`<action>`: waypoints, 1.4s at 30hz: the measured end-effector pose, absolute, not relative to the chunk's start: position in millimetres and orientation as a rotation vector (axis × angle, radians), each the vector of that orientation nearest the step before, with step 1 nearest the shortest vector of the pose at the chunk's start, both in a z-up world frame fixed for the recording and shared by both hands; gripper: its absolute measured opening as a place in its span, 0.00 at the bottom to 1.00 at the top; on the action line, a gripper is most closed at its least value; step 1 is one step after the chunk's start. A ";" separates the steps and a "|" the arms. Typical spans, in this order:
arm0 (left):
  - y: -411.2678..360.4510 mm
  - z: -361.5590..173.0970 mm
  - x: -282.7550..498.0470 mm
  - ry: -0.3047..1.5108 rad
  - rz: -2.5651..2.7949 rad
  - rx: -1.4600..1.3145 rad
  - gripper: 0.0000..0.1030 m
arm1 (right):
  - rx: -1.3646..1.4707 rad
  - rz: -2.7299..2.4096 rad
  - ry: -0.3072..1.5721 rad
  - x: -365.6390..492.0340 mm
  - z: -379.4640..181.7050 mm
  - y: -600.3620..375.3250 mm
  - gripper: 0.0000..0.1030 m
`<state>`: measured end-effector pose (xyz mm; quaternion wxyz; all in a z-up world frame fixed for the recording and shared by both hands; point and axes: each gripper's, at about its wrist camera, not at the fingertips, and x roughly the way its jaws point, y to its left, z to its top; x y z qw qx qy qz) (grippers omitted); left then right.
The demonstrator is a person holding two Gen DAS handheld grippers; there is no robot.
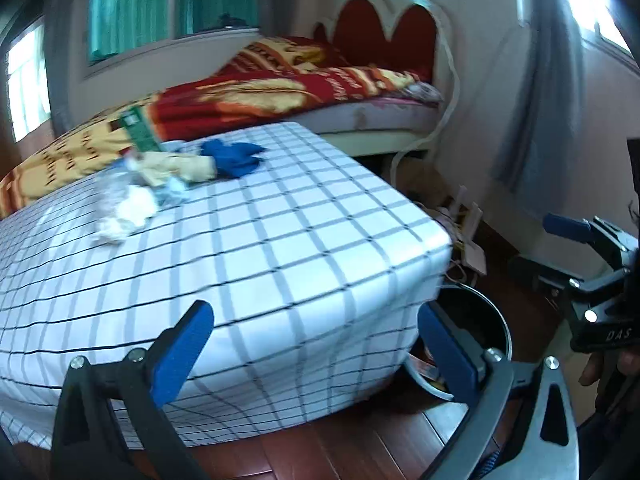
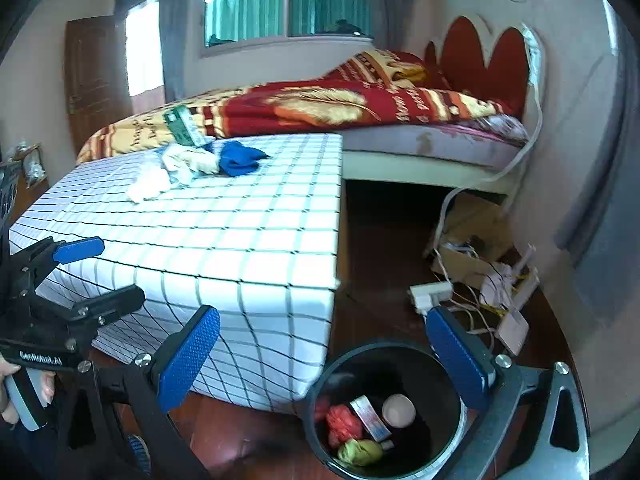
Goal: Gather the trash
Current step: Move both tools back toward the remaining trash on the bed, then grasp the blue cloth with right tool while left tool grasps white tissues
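Observation:
A pile of trash lies on the far side of the checked table: white crumpled tissue point(image 1: 127, 213) point(image 2: 149, 185), a clear plastic bottle point(image 1: 114, 184), cream wrappers point(image 1: 180, 168) point(image 2: 188, 162), a blue cloth point(image 1: 234, 157) point(image 2: 239, 159) and a green box point(image 1: 140, 130) point(image 2: 183, 125). A black trash bin point(image 2: 320, 432) point(image 1: 492, 312) stands on the floor at the table's corner, holding red, yellow and other scraps. My left gripper point(image 1: 316, 354) point(image 2: 100, 268) is open and empty at the table's near edge. My right gripper point(image 2: 324, 360) point(image 1: 560, 252) is open and empty above the bin.
The checked table point(image 1: 280, 240) point(image 2: 240, 240) fills the middle. Behind it is a bed with a red and yellow blanket point(image 2: 320, 108). A cardboard box, a power strip point(image 2: 430, 294) and cables lie on the wooden floor at the right, by the wall.

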<state>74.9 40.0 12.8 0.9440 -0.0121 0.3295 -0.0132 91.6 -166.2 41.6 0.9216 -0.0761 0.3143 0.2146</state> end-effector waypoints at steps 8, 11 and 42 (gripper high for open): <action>123.1 14.4 74.4 0.664 0.110 -0.083 0.91 | -0.190 0.495 0.654 109.7 44.0 -106.4 1.00; 150.5 14.0 81.1 0.663 0.156 -0.088 0.86 | -0.190 0.508 0.647 121.1 49.9 -87.9 1.00; 239.6 -19.6 212.6 0.791 0.111 -0.194 0.28 | -0.275 0.732 0.775 297.6 20.4 103.0 0.86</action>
